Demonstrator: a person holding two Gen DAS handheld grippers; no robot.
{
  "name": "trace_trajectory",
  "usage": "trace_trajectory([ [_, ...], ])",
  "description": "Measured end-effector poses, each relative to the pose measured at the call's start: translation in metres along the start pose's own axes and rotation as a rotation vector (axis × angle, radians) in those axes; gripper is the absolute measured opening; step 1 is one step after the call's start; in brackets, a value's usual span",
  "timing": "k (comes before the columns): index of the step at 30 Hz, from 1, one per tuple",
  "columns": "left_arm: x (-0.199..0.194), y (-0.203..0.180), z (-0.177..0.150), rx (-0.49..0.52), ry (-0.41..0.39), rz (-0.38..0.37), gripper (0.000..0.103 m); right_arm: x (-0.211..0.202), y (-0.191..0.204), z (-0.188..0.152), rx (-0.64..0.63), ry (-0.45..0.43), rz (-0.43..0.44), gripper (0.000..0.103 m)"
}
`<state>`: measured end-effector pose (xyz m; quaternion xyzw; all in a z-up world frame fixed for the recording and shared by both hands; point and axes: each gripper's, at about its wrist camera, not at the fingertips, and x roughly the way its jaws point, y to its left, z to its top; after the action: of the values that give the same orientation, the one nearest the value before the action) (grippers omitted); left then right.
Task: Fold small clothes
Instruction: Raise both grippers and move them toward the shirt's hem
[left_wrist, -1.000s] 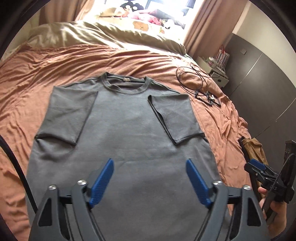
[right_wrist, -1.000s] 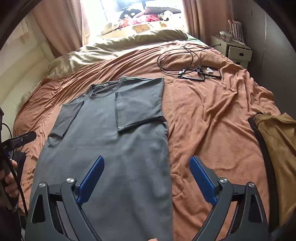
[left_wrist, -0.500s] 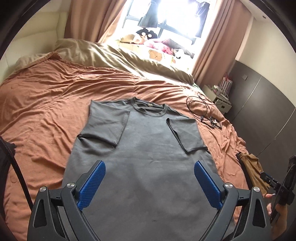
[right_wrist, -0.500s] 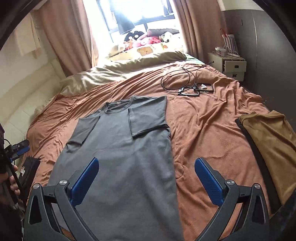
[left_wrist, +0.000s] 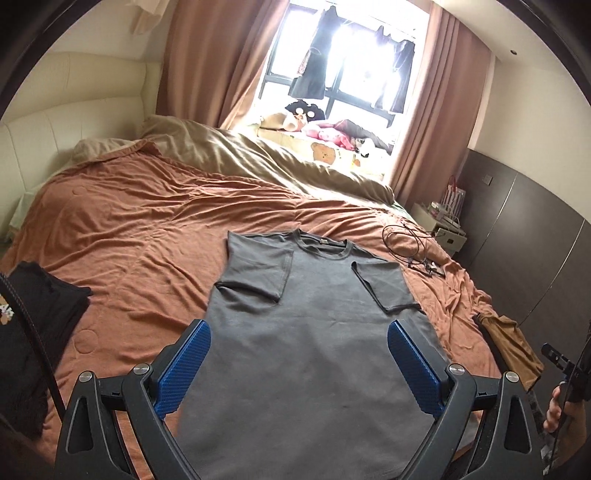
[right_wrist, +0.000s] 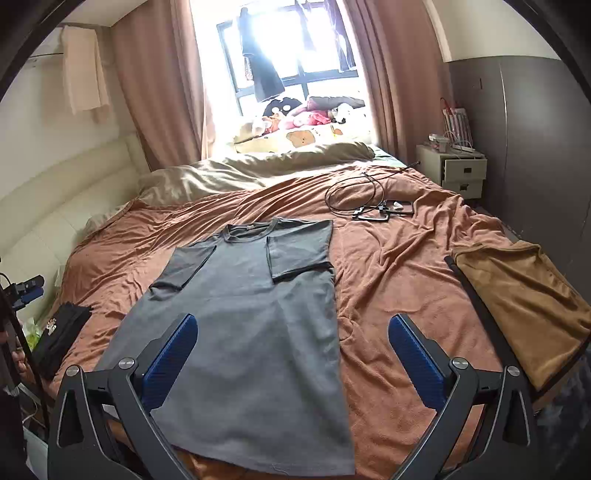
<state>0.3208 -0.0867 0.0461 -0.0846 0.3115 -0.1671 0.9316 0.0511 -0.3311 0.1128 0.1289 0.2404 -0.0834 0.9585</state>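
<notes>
A grey T-shirt (left_wrist: 314, 325) lies flat on the rust-brown bedspread (left_wrist: 140, 236), collar away from me, both sleeves folded inward onto the body. It also shows in the right wrist view (right_wrist: 247, 317). My left gripper (left_wrist: 297, 354) is open and empty, raised above the shirt's lower half. My right gripper (right_wrist: 291, 354) is open and empty, raised above the shirt's right hem edge. The right gripper's tip shows at the left wrist view's right edge (left_wrist: 554, 356).
A folded tan garment (right_wrist: 524, 295) lies at the bed's right edge. A folded black garment (right_wrist: 62, 332) lies at the left edge. Black cables (right_wrist: 365, 199) lie beyond the shirt. A crumpled beige duvet (left_wrist: 258, 158) covers the far end. A nightstand (right_wrist: 461, 170) stands at right.
Both grippers have lifted up and pulled back from the shirt, so more of the bed and room shows. Their jaws stay open. The shirt has not moved.
</notes>
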Motion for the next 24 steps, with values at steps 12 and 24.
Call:
trace_trajectory([
  [12,-0.041,0.025,-0.062,0.045,0.052,0.049,0.097,-0.018,0.003,-0.051,-0.019,0.070,-0.023,0.103],
  [24,-0.067,0.073,-0.120,-0.005,0.091,0.062,0.097,-0.033,-0.010,-0.085,0.037,0.134,0.017,0.103],
])
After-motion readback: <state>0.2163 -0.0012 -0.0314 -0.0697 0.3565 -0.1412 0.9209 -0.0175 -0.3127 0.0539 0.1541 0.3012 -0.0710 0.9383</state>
